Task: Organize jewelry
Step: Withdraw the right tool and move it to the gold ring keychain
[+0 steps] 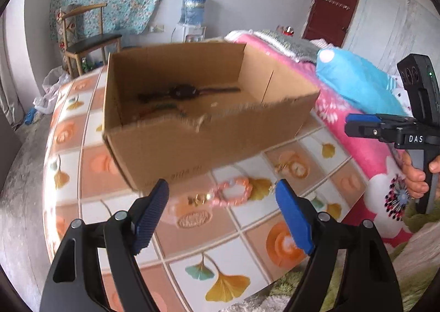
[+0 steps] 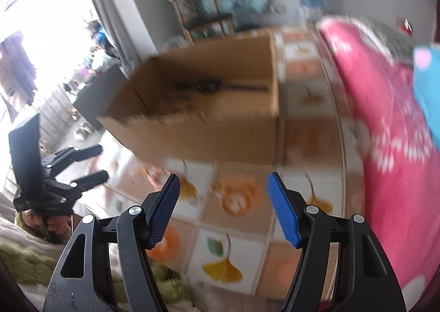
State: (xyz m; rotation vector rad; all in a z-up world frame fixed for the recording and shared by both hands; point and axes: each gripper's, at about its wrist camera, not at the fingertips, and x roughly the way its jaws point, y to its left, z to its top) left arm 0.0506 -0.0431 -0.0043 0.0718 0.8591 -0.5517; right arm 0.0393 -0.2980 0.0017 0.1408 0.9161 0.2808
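1. patterned tablecloth (image 1: 242, 232), printed with ginkgo leaves and orange squares, is covering the table; a pink blanket (image 1: 354, 130) is lying along its right side.
2. cardboard box (image 1: 192, 130) is standing open on the cloth, just behind the loose jewelry. dark pieces, one looking like a watch (image 1: 181, 92), are already lying inside it, so the sorting seems partly done.
3. left gripper (image 1: 221, 193) is pointing steeply down in front of the box. its blue fingers (image 1: 294, 218) are standing wide apart and gripping nothing.
4. right gripper (image 2: 223, 188) is hanging likewise, a little to the right, with its fingers well apart and empty. its view is blurred.
5. pink beaded bracelet (image 1: 233, 192) is lying flat on the cloth, just in front of the box, directly between the left gripper's tips in that view.
6. small gold piece (image 1: 199, 199) is lying touching or just beside the bracelet's left end; another gold piece (image 1: 286, 166) is sitting on an orange square further right. what they are is too blurred to tell.
7. judgement: the bracelet looks like the left gripper's next pick. doing it well probably means lowering until the tips are straddling one side of the ring, closing gently on the beads and avoiding the cloth, then lifting clear over the box's near wall.
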